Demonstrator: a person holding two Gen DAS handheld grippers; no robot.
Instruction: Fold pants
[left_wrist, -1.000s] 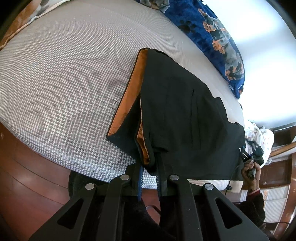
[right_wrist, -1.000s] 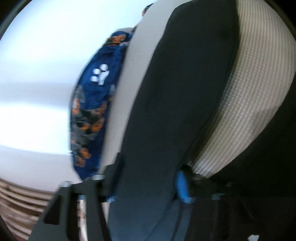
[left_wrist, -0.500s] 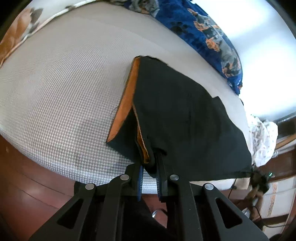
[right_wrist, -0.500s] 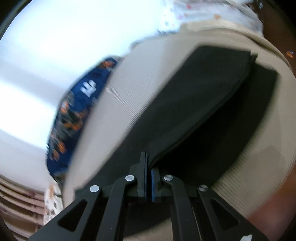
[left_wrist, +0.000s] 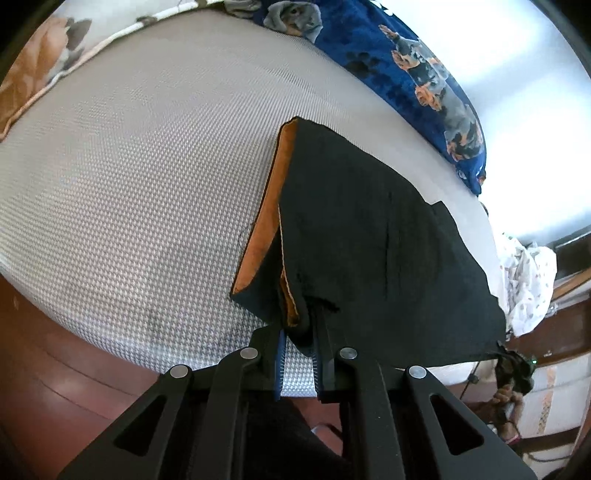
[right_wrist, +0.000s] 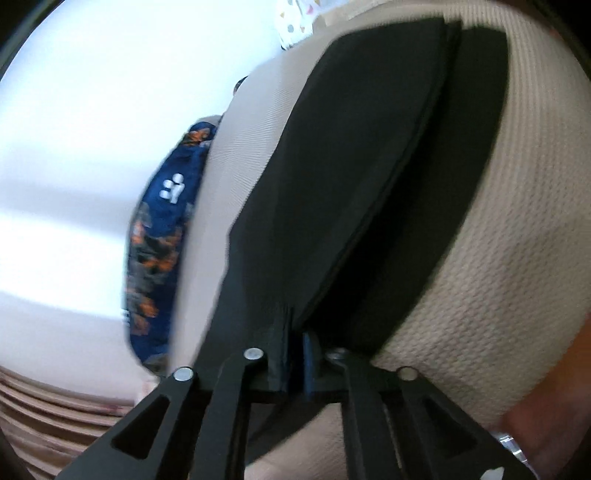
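Black pants (left_wrist: 369, 236) with an orange waistband lining (left_wrist: 269, 206) lie partly folded on a grey-white patterned mattress (left_wrist: 140, 177). My left gripper (left_wrist: 298, 354) is shut on the near corner of the waistband at the mattress's front edge. My right gripper (right_wrist: 293, 354) is shut on the black fabric at the other end of the pants (right_wrist: 354, 192), holding a folded layer lifted above the layer on the mattress (right_wrist: 517, 280). The right gripper and the hand holding it show at the far right of the left wrist view (left_wrist: 513, 369).
A blue dog-print blanket (left_wrist: 417, 77) lies along the mattress's far side; it also shows in the right wrist view (right_wrist: 162, 236). A white patterned cloth (left_wrist: 528, 284) sits off the right end. An orange and white pillow (left_wrist: 40, 70) lies far left. Dark wooden floor (left_wrist: 55, 369) lies below.
The pants have moved further onto the mattress and lie flatter. The right wrist view has swung, with the folded layer now held up over the lower one. Both grippers stayed shut on the fabric.
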